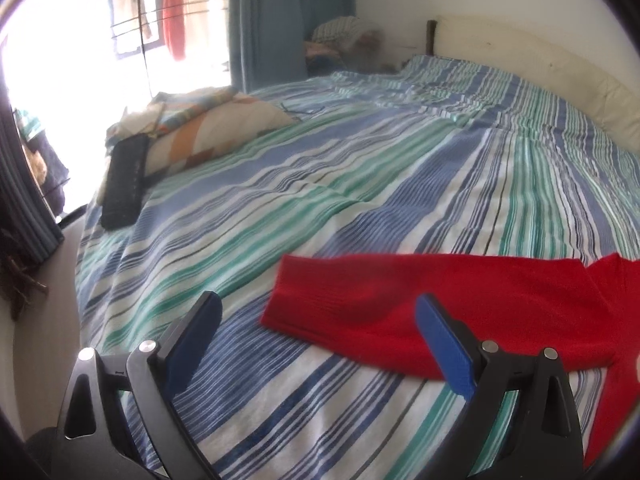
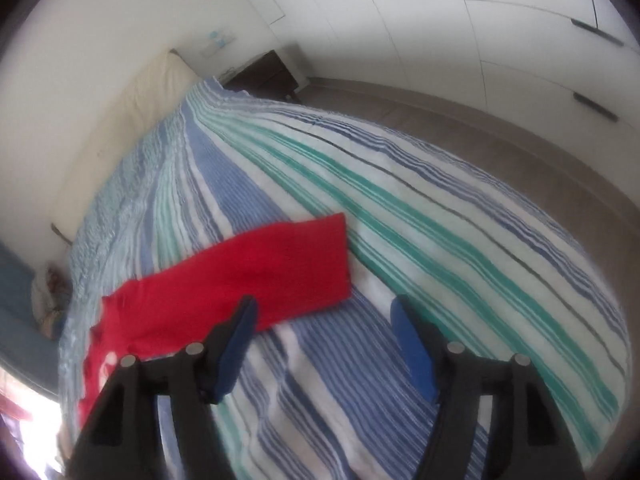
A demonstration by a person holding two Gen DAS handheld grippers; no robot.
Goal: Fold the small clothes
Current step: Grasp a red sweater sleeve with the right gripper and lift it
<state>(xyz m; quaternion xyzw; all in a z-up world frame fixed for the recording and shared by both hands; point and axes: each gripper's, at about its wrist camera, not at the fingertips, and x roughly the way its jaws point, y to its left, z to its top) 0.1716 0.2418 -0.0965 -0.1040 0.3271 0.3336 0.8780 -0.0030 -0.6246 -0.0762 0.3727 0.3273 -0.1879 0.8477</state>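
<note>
A red knit garment (image 1: 420,300) lies spread on the striped bed cover (image 1: 320,184), one sleeve stretched out flat to the left. My left gripper (image 1: 320,308) hovers open just above the cuff end of that sleeve, nothing between its blue pads. In the right wrist view the other red sleeve (image 2: 260,272) reaches up and right across the bed cover (image 2: 440,220). My right gripper (image 2: 324,308) stands open below the sleeve's end, its left finger over the sleeve's lower edge and bare cover between the pads.
A patterned pillow (image 1: 208,128) and a black keyboard-like object (image 1: 124,184) lie at the bed's far left. A cream headboard (image 1: 540,64) runs behind. White wardrobe doors (image 2: 460,32) and a dark bedside table (image 2: 264,72) stand past the bed, with bare floor (image 2: 540,152) alongside.
</note>
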